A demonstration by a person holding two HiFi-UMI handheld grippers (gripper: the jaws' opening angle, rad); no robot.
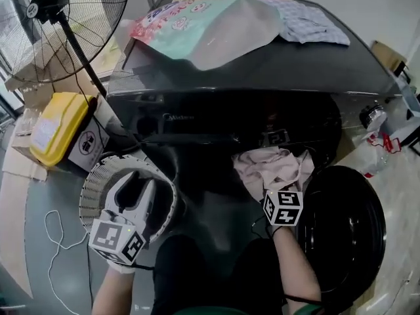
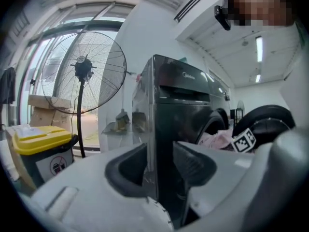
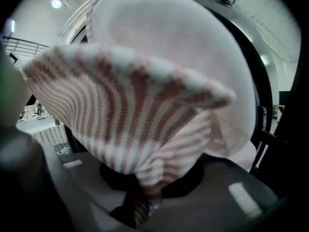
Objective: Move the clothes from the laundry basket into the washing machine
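We saw the right gripper [image 1: 278, 190] clenched on a soft, pink, red-striped knit garment [image 1: 269, 166], bunched centre-right at the glossy dark washing machine [image 1: 249, 71] mouth. The left gripper [image 1: 140, 192] hung released and empty over the round white slatted laundry basket [image 1: 92, 186], lower left.

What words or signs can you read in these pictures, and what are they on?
"Midea", faint: front of the washing machine.
Round crossed-out sign, no words: bin with the yellow lid.
Pink print on the cloth atop the machine: too blurred to read.

Grey floor [image 1: 60, 192] bears white laundry basket [image 1: 92, 182], yellow-lidded bin [image 1: 59, 126], fan [image 1: 65, 18], dark washing machine [image 1: 262, 71], white cable [image 1: 51, 236].
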